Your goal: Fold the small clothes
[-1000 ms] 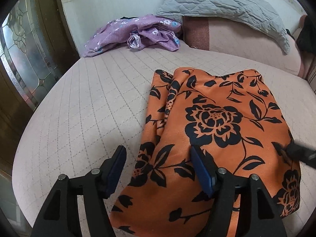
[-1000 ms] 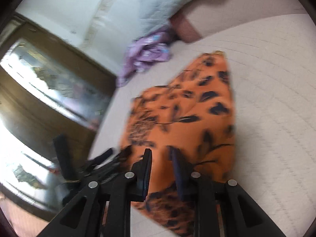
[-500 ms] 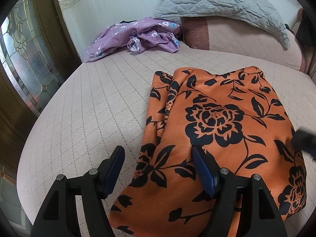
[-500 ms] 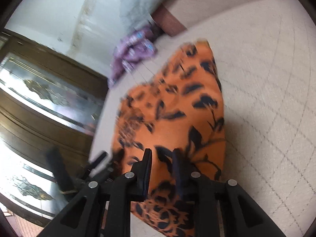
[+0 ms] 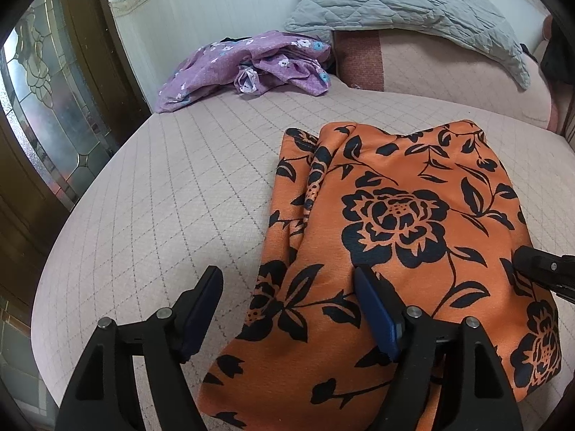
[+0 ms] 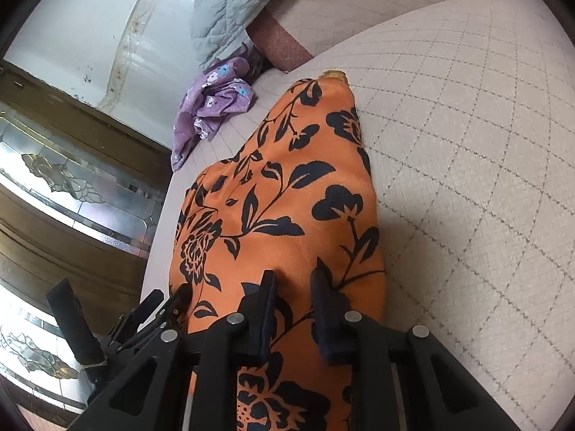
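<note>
Left claw [image 5: 287,309] has just been opening, spread over the orange cloth [image 5: 395,222] edge; right claw [image 6: 293,287] narrow, pinching nothing visible. Fold laid; next, regrasp.

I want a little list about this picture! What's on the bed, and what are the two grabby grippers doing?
surface: quilted pink bed
main garment: orange cloth with black flowers, lying folded on the bed
other garment: purple flowered cloth, crumpled at the far side by the wall
bedding: grey quilted pillow at the head
left gripper: open, jaws just been opening, straddling the orange cloth's left edge, pads not pressing it
right gripper: jaws narrow, over the orange cloth; a grip cannot be told
</note>
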Motion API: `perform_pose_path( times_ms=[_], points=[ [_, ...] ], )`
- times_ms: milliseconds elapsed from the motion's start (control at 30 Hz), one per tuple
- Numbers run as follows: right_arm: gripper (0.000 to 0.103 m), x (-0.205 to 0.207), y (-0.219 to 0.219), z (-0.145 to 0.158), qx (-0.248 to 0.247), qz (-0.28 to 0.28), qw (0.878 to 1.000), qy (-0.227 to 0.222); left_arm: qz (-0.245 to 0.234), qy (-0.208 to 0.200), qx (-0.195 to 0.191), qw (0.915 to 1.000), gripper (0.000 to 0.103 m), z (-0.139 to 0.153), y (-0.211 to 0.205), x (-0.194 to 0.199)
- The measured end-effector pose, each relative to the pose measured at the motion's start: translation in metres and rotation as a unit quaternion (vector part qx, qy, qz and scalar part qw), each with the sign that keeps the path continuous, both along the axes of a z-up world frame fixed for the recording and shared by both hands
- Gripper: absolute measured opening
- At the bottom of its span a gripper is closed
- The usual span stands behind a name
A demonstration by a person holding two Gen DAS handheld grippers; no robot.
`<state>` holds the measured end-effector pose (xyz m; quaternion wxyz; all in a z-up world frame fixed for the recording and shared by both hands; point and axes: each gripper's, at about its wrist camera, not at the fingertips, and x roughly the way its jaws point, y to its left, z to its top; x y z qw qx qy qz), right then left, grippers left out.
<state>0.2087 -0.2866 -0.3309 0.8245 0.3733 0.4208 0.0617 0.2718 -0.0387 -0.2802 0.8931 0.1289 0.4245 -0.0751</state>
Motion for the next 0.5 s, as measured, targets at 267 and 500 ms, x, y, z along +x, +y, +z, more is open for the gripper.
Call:
perform_pose_path(
  times_ms=[267,500],
  points=[
    [0.025,0.001,0.007,0.025,-0.048,-0.002,0.997,-0.054,0.008,0.008,-0.017,0.9998,0.077,0.005,0.005,0.002],
    [0.024,0.012,0.006,0.003,-0.045,0.000,0.999,-0.010,0.022,-0.001,-0.009,0.9997,0.079,0.005,0.004,0.007]
  ],
)
